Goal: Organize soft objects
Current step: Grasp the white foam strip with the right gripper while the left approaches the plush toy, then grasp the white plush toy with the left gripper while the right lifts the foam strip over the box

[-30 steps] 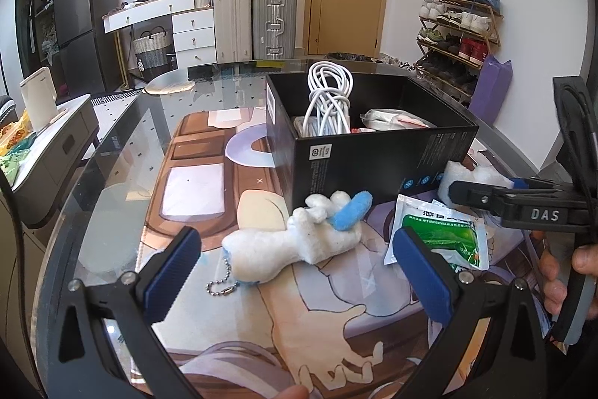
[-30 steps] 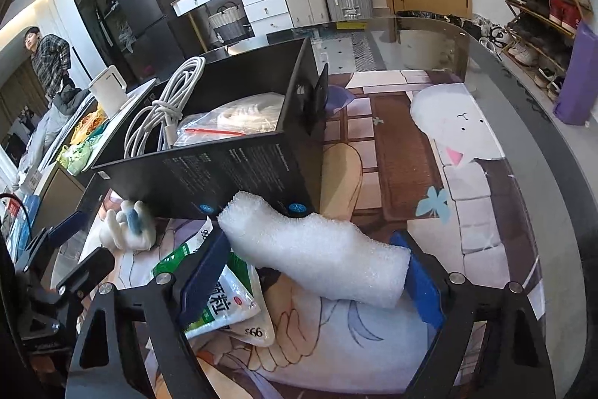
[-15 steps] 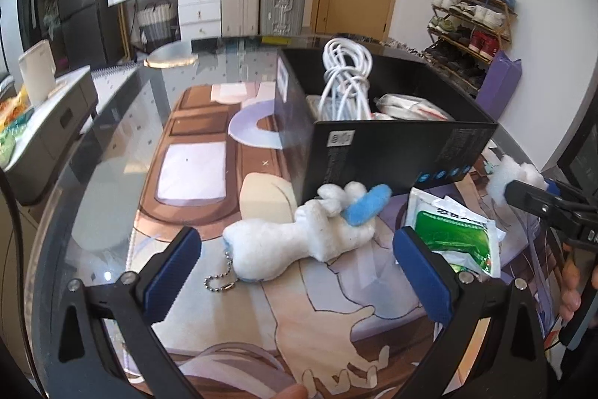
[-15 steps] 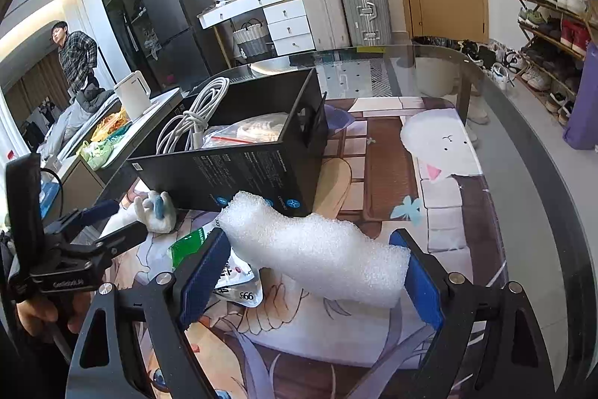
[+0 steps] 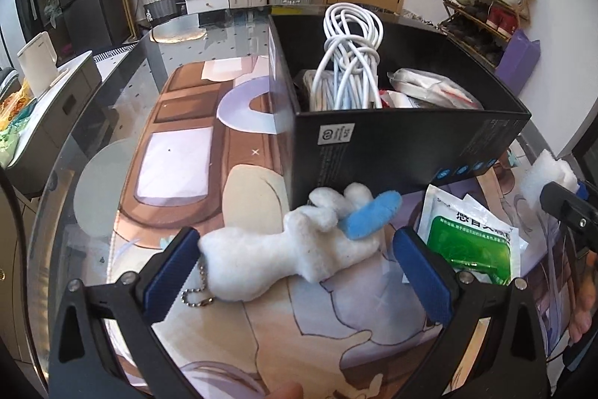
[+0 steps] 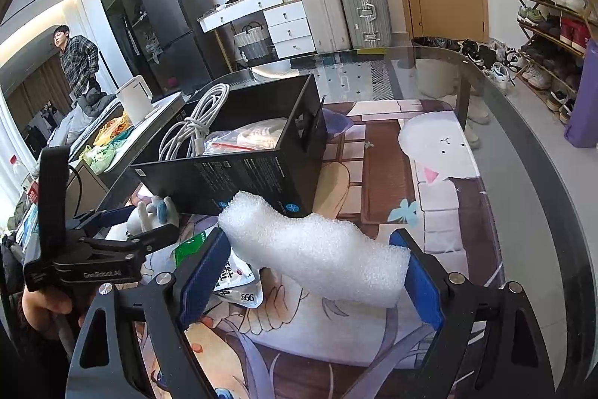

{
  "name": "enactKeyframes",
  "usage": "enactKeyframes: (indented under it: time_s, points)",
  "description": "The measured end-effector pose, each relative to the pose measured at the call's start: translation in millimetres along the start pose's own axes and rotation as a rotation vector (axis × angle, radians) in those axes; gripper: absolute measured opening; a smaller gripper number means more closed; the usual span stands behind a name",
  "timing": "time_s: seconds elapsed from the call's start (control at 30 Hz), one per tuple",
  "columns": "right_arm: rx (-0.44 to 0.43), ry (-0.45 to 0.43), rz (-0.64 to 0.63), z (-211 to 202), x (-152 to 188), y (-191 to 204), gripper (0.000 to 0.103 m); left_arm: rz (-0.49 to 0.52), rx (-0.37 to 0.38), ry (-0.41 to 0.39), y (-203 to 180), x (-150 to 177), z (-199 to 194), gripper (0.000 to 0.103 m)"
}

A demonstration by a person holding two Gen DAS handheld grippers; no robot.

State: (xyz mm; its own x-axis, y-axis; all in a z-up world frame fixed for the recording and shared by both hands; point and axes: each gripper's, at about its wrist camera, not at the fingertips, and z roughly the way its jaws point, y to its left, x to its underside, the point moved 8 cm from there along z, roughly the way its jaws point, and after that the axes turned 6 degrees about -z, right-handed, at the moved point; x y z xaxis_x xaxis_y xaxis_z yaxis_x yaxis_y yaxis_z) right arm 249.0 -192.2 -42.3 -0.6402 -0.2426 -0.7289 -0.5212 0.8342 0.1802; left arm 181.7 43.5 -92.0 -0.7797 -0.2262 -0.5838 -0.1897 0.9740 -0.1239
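Plush toy (image 5: 295,249): white, one blue ear. Foam piece (image 6: 317,249): white, bubbly texture. Box (image 5: 411,144): black, small white print and blue round marks. Cable (image 5: 347,62): white. Packet (image 5: 471,242): white with green panel. Tabletop (image 5: 179,152) mat: cartoon print (brown, cream, lilac). Hand-held gripper (image 5: 299,275) pads: dark blue on black frame.
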Motion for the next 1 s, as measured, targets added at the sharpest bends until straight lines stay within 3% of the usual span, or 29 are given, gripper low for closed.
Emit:
enactKeyframes:
  time_s: [0.2,0.3,0.63,1.0]
  points:
    - [0.001,-0.003,-0.005,-1.5,0.2,0.3,0.088,-0.013,-0.026,0.016,5.7,-1.3,3.8,0.100]
    - [0.000,-0.009,-0.009,-3.6,-0.8,2.1,0.088,0.016,-0.037,0.000,6.0,0.2,1.0,0.090]
    - [-0.009,-0.028,-0.036,-11.1,-3.9,11.3,0.088,0.012,0.062,-0.078,7.5,0.7,-33.7,0.089]
    - [-0.026,-0.090,-0.188,-23.0,-35.1,44.8,0.088,0.055,0.135,-0.203,-7.9,-38.6,-83.7,0.089]
